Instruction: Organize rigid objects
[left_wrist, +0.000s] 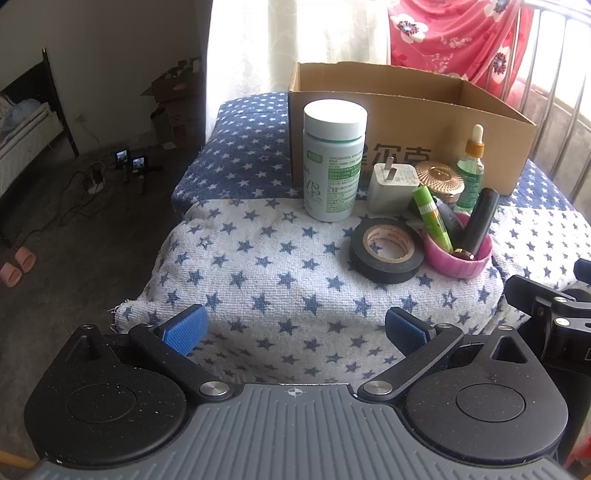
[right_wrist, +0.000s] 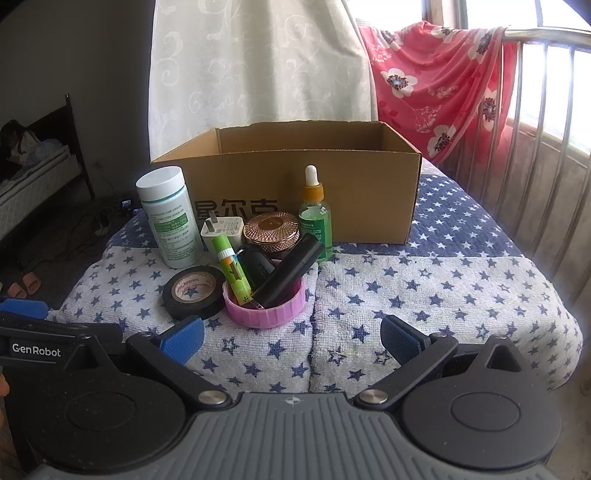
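- Small rigid items cluster mid-frame before an open brown cardboard box (right_wrist: 303, 192): white-capped pill bottle (right_wrist: 168, 218), black tape roll (right_wrist: 194, 291), pink round tub (right_wrist: 264, 304) holding tubes.
- Left gripper (left_wrist: 295, 328) and right gripper (right_wrist: 291, 338) gape wide, empty, low in frame above the star-patterned cloth (right_wrist: 424, 295).

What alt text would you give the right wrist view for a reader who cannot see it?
The open right gripper hovers empty over a star-patterned cloth, facing small items clustered before an open cardboard box: a white-capped bottle, black tape roll, pink lid holding tubes, and a dropper bottle.
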